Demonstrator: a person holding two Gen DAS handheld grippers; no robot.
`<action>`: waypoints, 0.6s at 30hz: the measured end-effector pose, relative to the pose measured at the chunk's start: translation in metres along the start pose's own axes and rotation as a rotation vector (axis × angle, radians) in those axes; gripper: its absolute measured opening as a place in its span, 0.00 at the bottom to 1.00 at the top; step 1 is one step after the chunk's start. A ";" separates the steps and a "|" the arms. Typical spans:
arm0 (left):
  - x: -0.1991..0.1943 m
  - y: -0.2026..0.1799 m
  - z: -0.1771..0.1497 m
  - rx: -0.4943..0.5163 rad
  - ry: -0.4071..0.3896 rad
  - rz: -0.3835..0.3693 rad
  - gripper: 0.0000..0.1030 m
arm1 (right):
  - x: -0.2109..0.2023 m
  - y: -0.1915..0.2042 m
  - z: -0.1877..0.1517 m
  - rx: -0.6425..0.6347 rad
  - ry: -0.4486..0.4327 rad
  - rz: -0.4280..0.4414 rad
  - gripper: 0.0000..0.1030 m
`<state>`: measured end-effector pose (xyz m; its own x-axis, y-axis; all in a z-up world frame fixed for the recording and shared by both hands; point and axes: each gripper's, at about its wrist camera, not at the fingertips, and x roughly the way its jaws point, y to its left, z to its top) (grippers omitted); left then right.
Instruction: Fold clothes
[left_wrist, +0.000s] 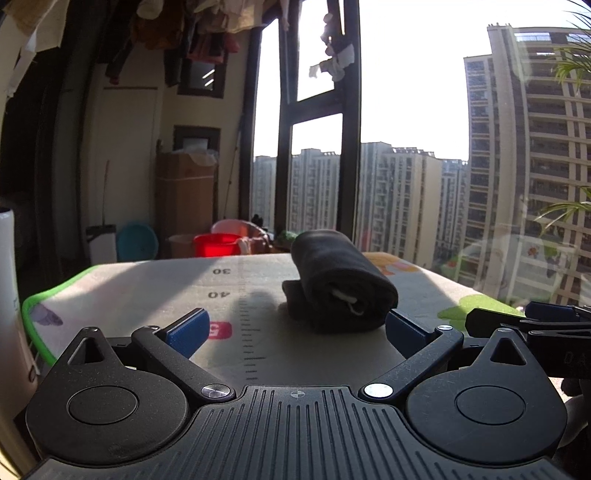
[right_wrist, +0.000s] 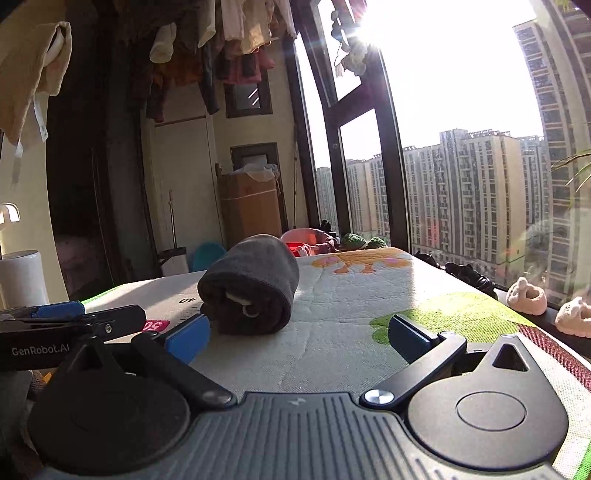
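Left wrist view: the left gripper (left_wrist: 295, 326) stands wide open, its blue fingers (left_wrist: 188, 328) holding nothing. A dark garment (left_wrist: 340, 284), rolled into a thick bundle, lies on the printed mat (left_wrist: 147, 288) at about 1 o'clock from the gripper's midpoint, just ahead of the right-hand finger and close to it; whether they touch cannot be told. A white tag shows at the roll's near end. Part of the right gripper enters at 3 o'clock.

Right wrist view: the right gripper (right_wrist: 299, 338) is likewise spread wide and empty. The same garment (right_wrist: 251, 286) lies at 11 o'clock, just beyond the left-hand finger (right_wrist: 188, 338), its near edge close beside the pad. The left gripper (right_wrist: 74, 325) appears at 9 o'clock. Two pink slippers (right_wrist: 550, 302) rest on the window ledge at 3 o'clock.
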<state>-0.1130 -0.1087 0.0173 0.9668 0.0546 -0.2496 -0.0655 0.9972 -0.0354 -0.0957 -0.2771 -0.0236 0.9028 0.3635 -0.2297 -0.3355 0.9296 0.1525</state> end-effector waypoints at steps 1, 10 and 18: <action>0.000 0.001 0.000 -0.005 0.004 0.002 1.00 | 0.000 0.000 0.000 0.003 0.000 0.000 1.00; 0.005 0.003 0.001 -0.016 0.019 0.005 1.00 | 0.001 0.001 -0.001 -0.001 0.008 0.001 1.00; 0.009 0.004 0.001 -0.023 0.029 0.008 1.00 | -0.001 -0.001 -0.001 -0.005 0.014 0.002 1.00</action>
<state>-0.1040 -0.1040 0.0156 0.9587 0.0605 -0.2779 -0.0790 0.9953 -0.0557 -0.0962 -0.2777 -0.0243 0.8985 0.3657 -0.2427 -0.3382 0.9294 0.1479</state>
